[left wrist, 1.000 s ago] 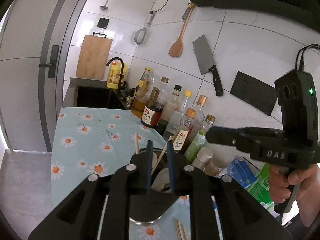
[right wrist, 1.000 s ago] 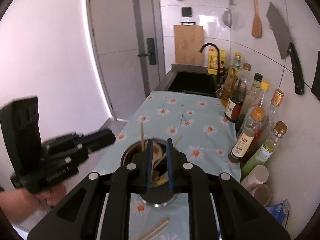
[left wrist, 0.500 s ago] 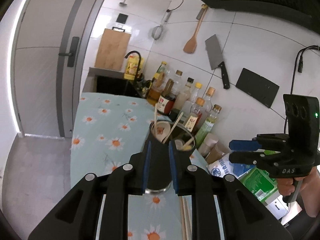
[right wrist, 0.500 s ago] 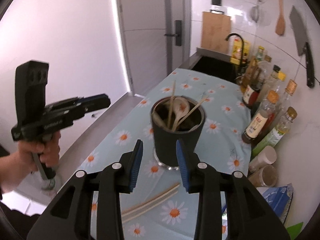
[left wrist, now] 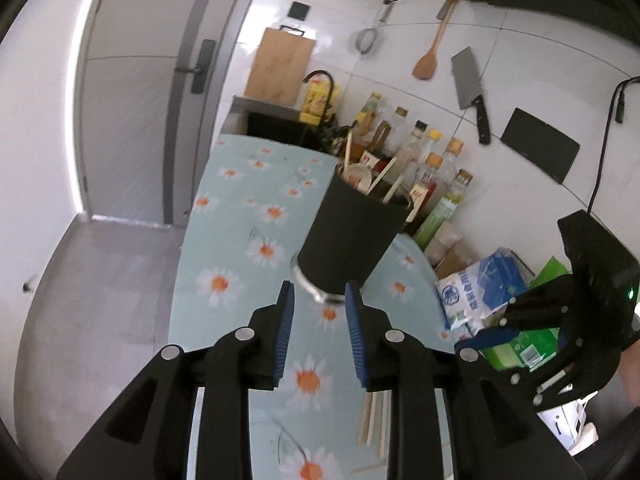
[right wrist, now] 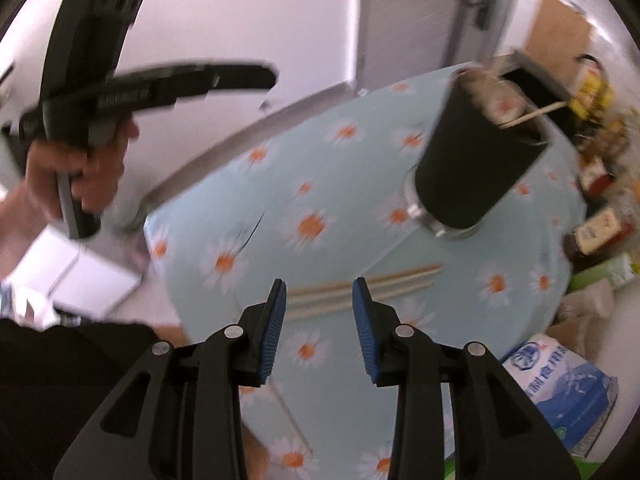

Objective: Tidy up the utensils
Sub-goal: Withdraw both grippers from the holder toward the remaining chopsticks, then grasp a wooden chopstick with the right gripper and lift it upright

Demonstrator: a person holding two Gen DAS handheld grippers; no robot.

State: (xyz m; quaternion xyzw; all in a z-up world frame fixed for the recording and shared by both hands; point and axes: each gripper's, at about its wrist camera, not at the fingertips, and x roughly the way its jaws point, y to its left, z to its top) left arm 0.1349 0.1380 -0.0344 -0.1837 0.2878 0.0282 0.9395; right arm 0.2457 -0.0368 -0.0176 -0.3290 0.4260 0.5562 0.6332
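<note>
A black utensil holder (left wrist: 352, 236) stands on the daisy-print counter cloth (left wrist: 240, 248), holding chopsticks and a spoon (left wrist: 360, 178). It also shows in the right wrist view (right wrist: 476, 160). Several loose wooden chopsticks (right wrist: 360, 288) lie flat on the cloth near the front; they also show in the left wrist view (left wrist: 374, 424). My left gripper (left wrist: 320, 312) is open and empty, just short of the holder's base. My right gripper (right wrist: 318, 300) is open and empty, low over the loose chopsticks.
Sauce and oil bottles (left wrist: 424, 164) line the wall behind the holder. A blue-and-white bag (left wrist: 480, 292) and a green pack (left wrist: 528, 344) lie at the right. A sink (left wrist: 280, 128) is at the far end. White boxes (right wrist: 80, 280) sit off the counter's left edge.
Both grippers pulled back from the holder and opened. The right one swung down and left over the loose chopsticks. The left one now sits lower in front of the holder.
</note>
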